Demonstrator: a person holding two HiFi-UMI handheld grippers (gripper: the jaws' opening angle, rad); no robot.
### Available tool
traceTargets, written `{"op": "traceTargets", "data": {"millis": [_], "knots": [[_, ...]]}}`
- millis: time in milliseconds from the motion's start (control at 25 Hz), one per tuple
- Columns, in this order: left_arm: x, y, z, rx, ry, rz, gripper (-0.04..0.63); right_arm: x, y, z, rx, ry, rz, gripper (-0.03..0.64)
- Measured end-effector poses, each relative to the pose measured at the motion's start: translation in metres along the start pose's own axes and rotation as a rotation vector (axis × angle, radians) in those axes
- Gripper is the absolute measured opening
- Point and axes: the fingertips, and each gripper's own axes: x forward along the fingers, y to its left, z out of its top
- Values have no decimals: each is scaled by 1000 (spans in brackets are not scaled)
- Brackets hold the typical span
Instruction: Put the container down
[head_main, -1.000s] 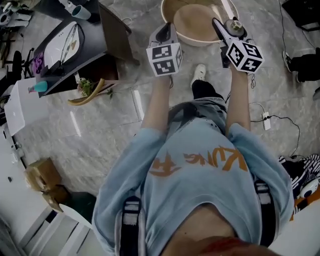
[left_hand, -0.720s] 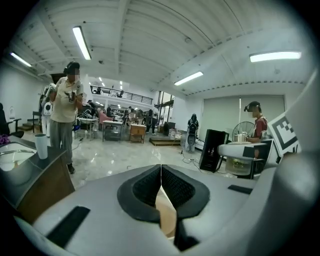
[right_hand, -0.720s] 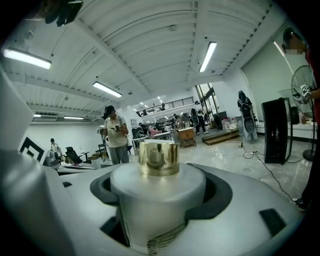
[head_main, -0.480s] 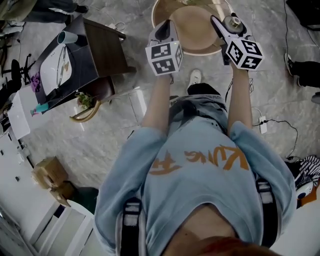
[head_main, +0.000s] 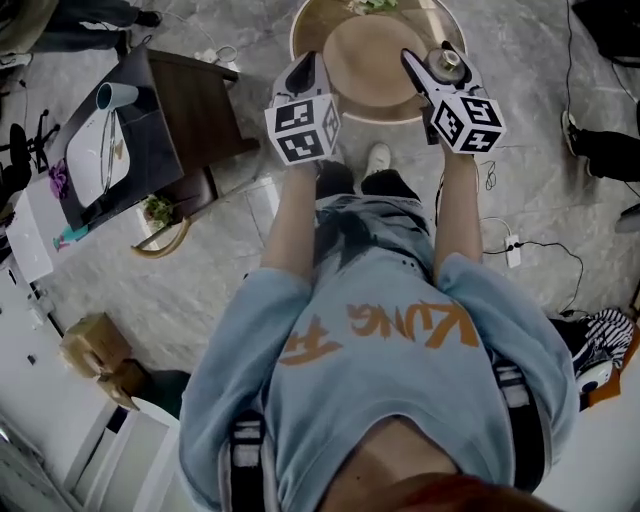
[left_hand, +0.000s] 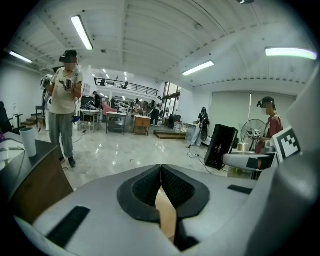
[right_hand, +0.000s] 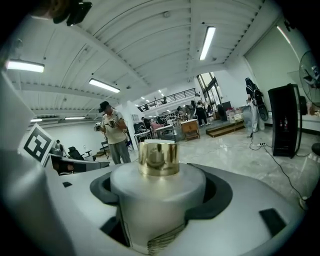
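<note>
Tipping looks the main risk: the right gripper (head_main: 428, 68) has its jaws clamped round the white, gold-capped container (right_hand: 159, 197), held over the rim of the round bench (head_main: 365, 55), so a tilted release could topple it, while the left gripper (left_hand: 161, 186) has its jaws pressed together, empty.
</note>
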Motion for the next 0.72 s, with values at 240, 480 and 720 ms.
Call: {"op": "traceTargets", "data": {"millis": [240,480,720], "knots": [[20,4,-41,-6,96,-45,29,-3,-26,-36,62,38,-64,359],[43,-1,-106,-53,187,-70,28,10,-31,-103,31,126,-68,359],[67,1,-166,-18,250,-97,28,26,-27,-178,28,203,-39,359]]}}
